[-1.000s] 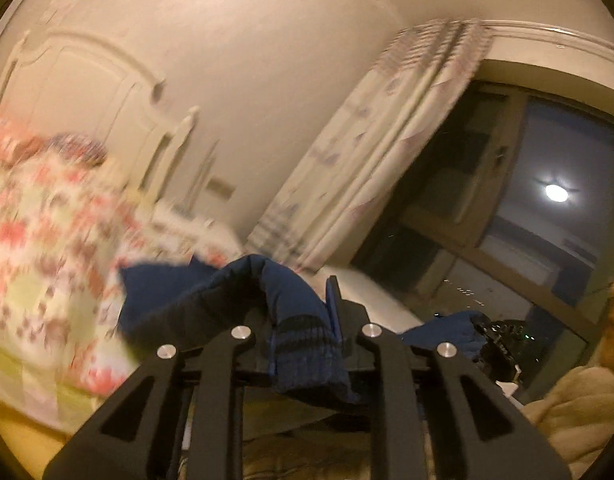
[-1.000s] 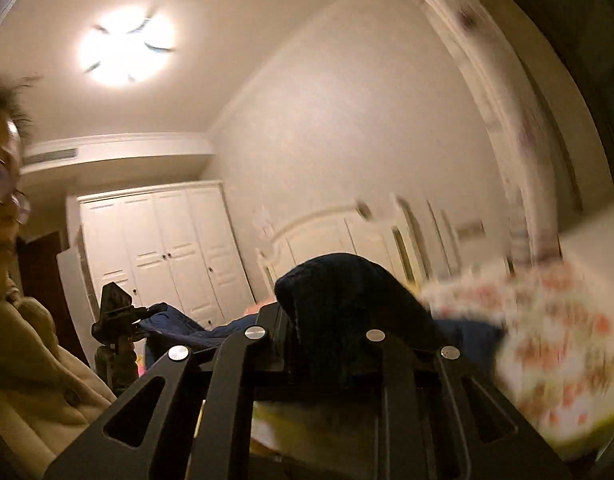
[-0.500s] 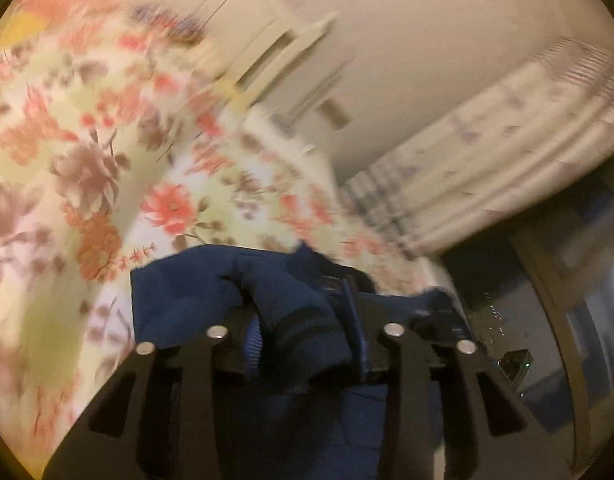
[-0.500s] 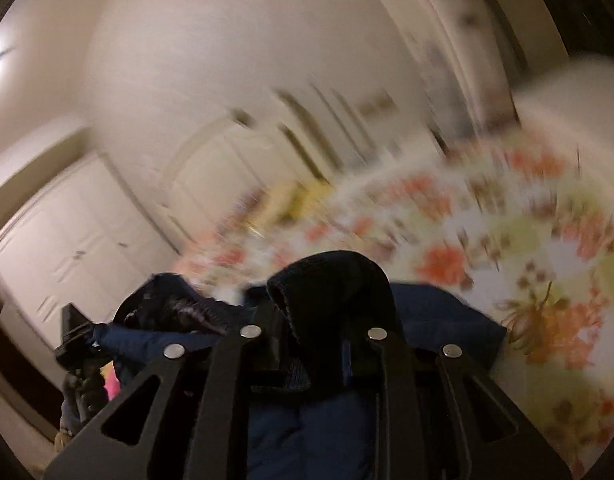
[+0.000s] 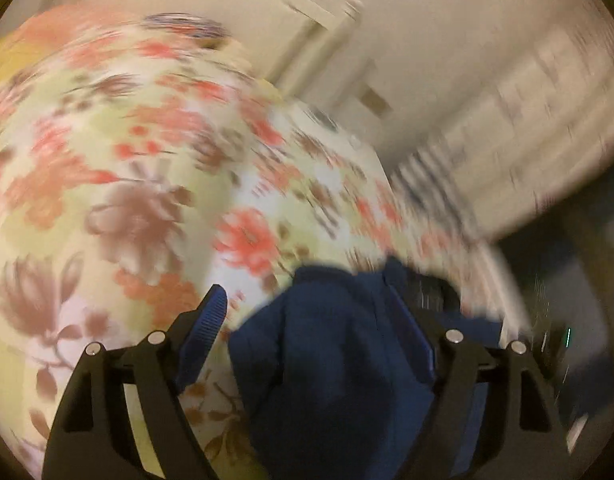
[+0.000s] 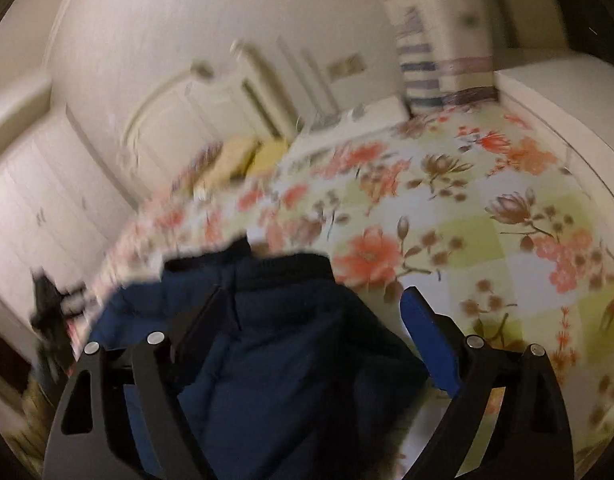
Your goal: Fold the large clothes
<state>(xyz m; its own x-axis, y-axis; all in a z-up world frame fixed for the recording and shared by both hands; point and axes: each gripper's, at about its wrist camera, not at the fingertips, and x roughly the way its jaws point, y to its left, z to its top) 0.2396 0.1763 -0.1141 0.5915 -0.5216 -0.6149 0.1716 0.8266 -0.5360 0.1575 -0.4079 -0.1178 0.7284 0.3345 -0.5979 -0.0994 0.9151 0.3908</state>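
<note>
A dark blue padded jacket [image 5: 339, 344] lies bunched on the floral bedspread [image 5: 139, 184]. In the left wrist view my left gripper [image 5: 311, 312] is open, jaws wide apart, with the jacket lying between and under them. In the right wrist view the jacket [image 6: 275, 340] with its dark ribbed collar lies between the spread jaws of my right gripper [image 6: 315, 308], which is open too. The other gripper [image 6: 51, 304] shows blurred at the jacket's left edge. Both views are motion-blurred.
A white headboard [image 6: 195, 120] and yellow pillows [image 6: 243, 156] are at the far end of the bed. White wardrobe doors [image 6: 35, 200] stand at left. A striped curtain [image 5: 507, 120] hangs beside the bed. A nightstand [image 6: 359, 116] is by the headboard.
Both grippers came down from mid-air toward the bed with the jacket, then opened. The jacket dropped out of both and now lies on the bedspread.
</note>
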